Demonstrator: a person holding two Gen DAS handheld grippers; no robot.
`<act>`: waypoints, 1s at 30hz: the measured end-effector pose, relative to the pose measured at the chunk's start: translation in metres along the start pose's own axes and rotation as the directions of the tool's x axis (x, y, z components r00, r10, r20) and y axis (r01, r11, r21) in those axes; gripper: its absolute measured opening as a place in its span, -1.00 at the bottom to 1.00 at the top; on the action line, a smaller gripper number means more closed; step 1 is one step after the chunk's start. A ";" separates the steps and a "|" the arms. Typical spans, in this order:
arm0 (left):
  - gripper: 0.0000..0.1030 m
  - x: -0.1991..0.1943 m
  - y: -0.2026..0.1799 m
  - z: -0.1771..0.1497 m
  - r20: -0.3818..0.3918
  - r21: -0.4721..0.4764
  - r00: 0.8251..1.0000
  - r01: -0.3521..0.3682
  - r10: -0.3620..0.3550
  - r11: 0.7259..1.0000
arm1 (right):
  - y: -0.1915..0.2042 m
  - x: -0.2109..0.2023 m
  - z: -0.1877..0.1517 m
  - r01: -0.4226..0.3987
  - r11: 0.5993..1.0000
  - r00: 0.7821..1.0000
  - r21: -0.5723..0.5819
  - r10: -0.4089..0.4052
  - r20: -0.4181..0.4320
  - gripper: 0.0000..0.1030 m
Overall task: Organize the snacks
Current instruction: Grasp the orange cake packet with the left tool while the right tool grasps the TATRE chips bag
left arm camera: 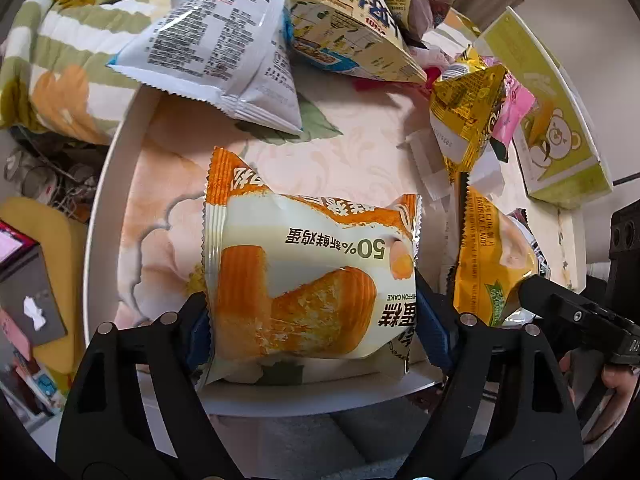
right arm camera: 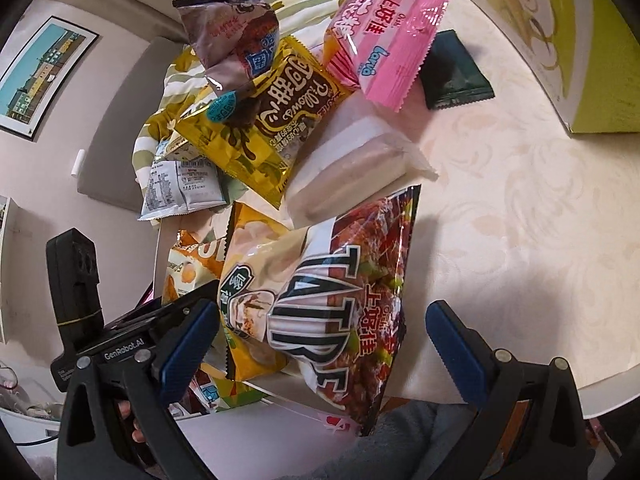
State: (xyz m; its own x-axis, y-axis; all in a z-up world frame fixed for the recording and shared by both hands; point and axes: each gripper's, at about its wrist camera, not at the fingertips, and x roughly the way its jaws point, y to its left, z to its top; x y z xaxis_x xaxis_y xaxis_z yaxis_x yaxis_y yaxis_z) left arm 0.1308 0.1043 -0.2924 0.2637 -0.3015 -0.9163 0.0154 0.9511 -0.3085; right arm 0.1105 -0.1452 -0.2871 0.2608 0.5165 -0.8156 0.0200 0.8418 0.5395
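Where the round white table (left arm camera: 105, 184) carries its pale floral cloth (right arm camera: 520, 208), snack packets lie scattered in a loose heap. Beyond the table's far edge a green-and-white flowered blanket (left arm camera: 48, 52) shows in the left view, and a yellow cushion (left arm camera: 44, 236) sits lower left. The right view takes in a pinkish wall with a framed picture (right arm camera: 38, 74) of coloured houses. A green bear box (left arm camera: 560, 136) stands at the table's right side.

The left gripper (left arm camera: 312, 320) reaches low over the near rim, its blue pads pressed against both sides of an orange-and-white cake packet (left arm camera: 308, 272), which it clamps just above the cloth. Past it lie a white packet (left arm camera: 216, 48), a yellow-blue bag (left arm camera: 352, 36) and a gold packet (left arm camera: 468, 112).

The right gripper (right arm camera: 320, 340) is spread wide, its jaws either side of a red-and-white chips bag (right arm camera: 340, 308) without touching it; whether the left pad touches the yellow bag (right arm camera: 256, 300) beside it I cannot tell. Further on sit a pink packet (right arm camera: 392, 44), a gold-brown packet (right arm camera: 272, 120) and a dark green sachet (right arm camera: 456, 76).
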 end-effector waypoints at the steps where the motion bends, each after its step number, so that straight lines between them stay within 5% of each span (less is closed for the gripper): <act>1: 0.55 -0.001 0.001 0.000 0.001 -0.003 1.000 -0.001 0.001 1.000 | 0.001 0.001 0.000 0.000 1.000 1.000 -0.005 0.000 -0.005 1.00; 10: 0.54 -0.015 0.017 -0.006 0.018 -0.036 1.000 -0.006 0.007 0.999 | 0.010 0.015 0.007 -0.006 0.999 1.000 -0.044 0.004 -0.029 0.97; 15: 0.54 -0.022 0.014 -0.008 0.037 -0.038 0.999 -0.017 0.019 0.999 | 0.015 0.021 0.007 -0.006 0.998 0.999 -0.064 0.004 -0.037 0.52; 18: 0.54 -0.027 0.013 -0.009 0.048 -0.034 0.999 -0.019 0.020 0.999 | 0.017 0.018 0.005 0.003 0.996 0.999 -0.085 -0.006 -0.031 0.43; 30: 0.54 -0.072 -0.006 -0.008 0.113 -0.006 0.993 -0.015 0.016 1.000 | 0.028 -0.019 0.002 0.042 0.992 0.998 -0.120 -0.036 0.053 0.40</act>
State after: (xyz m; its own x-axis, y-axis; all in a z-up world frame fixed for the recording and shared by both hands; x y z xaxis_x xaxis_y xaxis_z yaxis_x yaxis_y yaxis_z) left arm 0.1038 0.1195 -0.2263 0.3710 -0.2768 -0.8864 0.0057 0.9552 -0.2959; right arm 0.1082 -0.1318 -0.2566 0.3107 0.4769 -0.8222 -0.0846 0.8755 0.4758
